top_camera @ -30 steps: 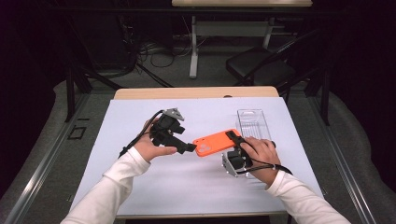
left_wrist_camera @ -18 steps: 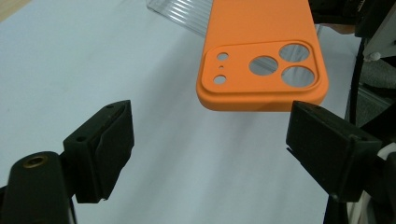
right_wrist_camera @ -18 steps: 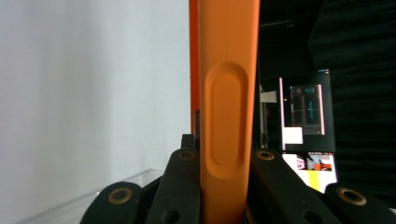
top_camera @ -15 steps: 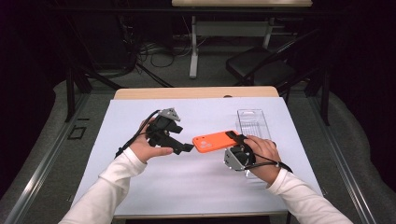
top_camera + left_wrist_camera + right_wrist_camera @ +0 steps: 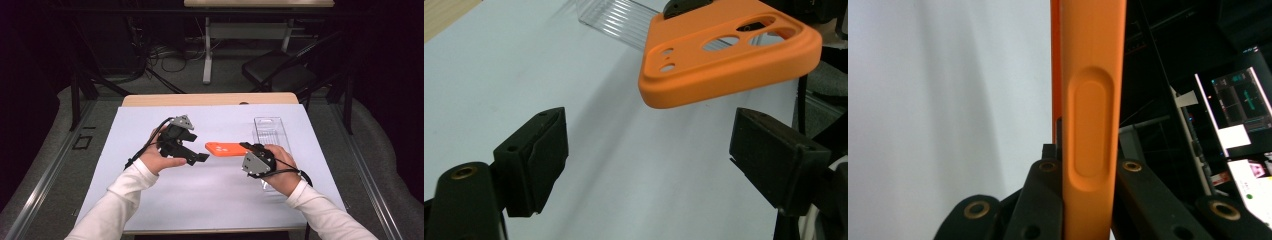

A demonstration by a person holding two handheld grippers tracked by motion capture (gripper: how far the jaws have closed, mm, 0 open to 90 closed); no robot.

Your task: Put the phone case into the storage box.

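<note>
An orange phone case [image 5: 227, 149] hangs level above the white table cover, and my right gripper [image 5: 248, 150] is shut on its right end. In the right gripper view the case [image 5: 1093, 100] stands edge-on, pinched between both jaws of that gripper [image 5: 1090, 175]. My left gripper [image 5: 198, 158] points toward the case's free end with its jaws open. In the left gripper view the case's camera-cutout end [image 5: 729, 55] floats just above and beyond my open left gripper [image 5: 651, 150], touching neither jaw.
A clear plastic tray [image 5: 270, 131] lies on the white cover [image 5: 150, 200] behind my right hand; its ribbed edge [image 5: 614, 20] is visible past the case. A black chair [image 5: 280, 75] and desk legs stand beyond the table's far edge.
The right hand has turned the case from a tilted pose to nearly level and edged it slightly left toward the left gripper. The left hand has stayed put.
</note>
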